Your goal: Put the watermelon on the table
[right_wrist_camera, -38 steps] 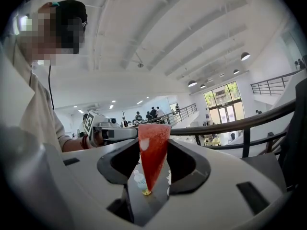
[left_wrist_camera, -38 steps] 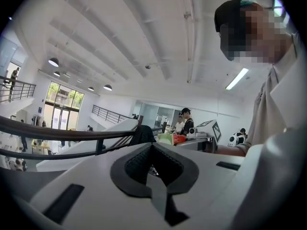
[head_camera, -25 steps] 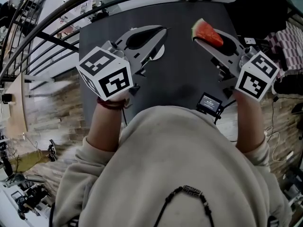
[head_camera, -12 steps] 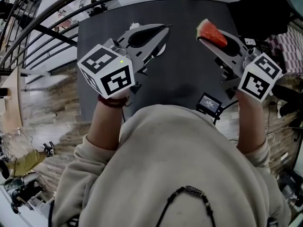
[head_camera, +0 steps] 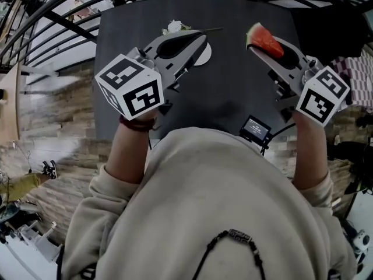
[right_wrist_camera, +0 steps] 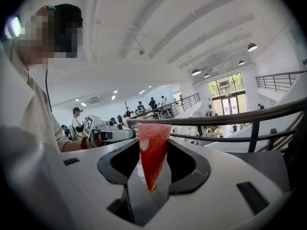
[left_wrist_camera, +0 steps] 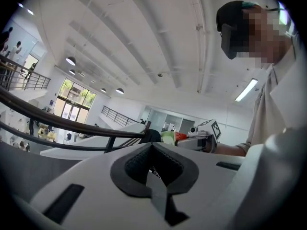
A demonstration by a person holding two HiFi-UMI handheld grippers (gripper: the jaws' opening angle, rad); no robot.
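A red watermelon wedge with a green rind (head_camera: 265, 40) is upright between the jaws of my right gripper (head_camera: 260, 46), which is shut on it above the right side of the dark table (head_camera: 233, 92). In the right gripper view the wedge (right_wrist_camera: 152, 150) stands point down between the pads, at my right gripper (right_wrist_camera: 150, 178). My left gripper (head_camera: 198, 39) hovers over the table's left half, jaws together with nothing in them. In the left gripper view its jaws (left_wrist_camera: 154, 176) meet at a seam, and the wedge (left_wrist_camera: 178, 137) shows far off.
A small white plate (head_camera: 204, 54) lies under the left gripper's tip, with a white flower-like item (head_camera: 175, 26) behind it. A small black device with a screen (head_camera: 257, 127) sits at the table's near edge. Black railings curve behind the table. Checked cloth (head_camera: 361, 77) lies at the right.
The view has shifted so the table's far part, the plate and the white item now show. The left gripper has sunk slightly. The right gripper still grips the wedge.
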